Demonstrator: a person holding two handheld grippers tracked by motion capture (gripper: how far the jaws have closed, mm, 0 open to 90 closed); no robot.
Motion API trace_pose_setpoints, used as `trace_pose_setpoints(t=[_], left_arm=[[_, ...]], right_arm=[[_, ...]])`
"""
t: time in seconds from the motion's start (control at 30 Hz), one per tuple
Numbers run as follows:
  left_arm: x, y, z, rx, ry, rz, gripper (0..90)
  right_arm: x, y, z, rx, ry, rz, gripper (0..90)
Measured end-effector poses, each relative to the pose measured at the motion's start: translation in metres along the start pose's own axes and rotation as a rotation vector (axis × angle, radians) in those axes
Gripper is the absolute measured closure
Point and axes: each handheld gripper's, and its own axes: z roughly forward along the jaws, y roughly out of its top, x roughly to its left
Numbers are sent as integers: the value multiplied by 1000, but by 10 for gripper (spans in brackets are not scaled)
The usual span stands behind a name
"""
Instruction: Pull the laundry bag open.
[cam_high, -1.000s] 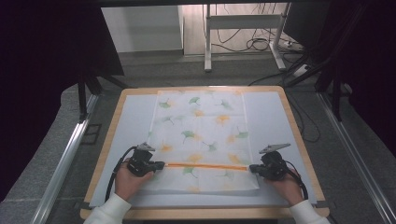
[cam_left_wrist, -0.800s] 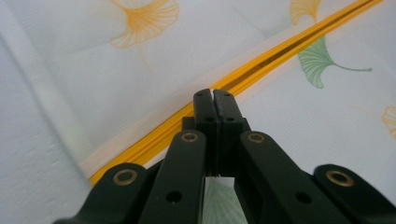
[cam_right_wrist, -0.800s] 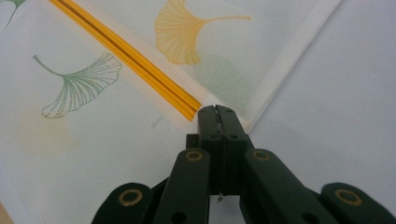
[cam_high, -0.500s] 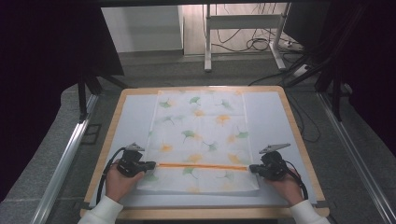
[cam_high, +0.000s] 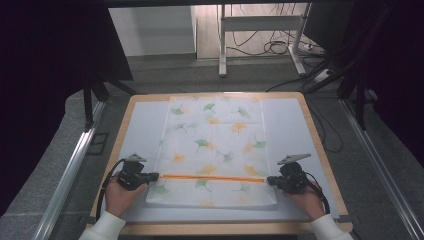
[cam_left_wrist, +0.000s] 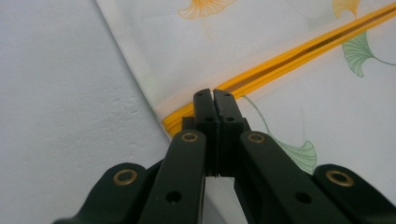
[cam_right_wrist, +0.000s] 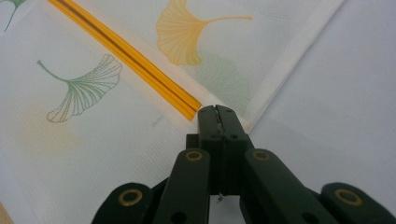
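1. Left gripper (cam_high: 152, 176), near the table's (cam_high: 295, 115) front-left corner, is clamped on the zipper's (cam_high: 212, 177) left end, likely its pull.
2. The bag (cam_high: 215, 145) lies flat mid-table.
3. Right gripper (cam_high: 270, 180) pinches the right end, anchoring it.

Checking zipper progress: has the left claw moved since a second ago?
Yes. The left claw has slid left toward the table's left edge, along the orange zipper.

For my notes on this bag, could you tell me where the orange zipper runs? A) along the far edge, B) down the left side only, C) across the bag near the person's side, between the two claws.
C: the orange zipper stretches across the bag from the left claw to the right claw.
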Motion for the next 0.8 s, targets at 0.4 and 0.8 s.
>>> trace_pose_setpoints(t=[0.4, 0.8], left_arm=[[11, -6, -6, -7, 16, -34, 900], [14, -8, -4, 16, 47, -32, 900]], right_arm=[[0, 0, 0, 1, -2, -5, 896], [0, 0, 0, 1, 1, -6, 895]])
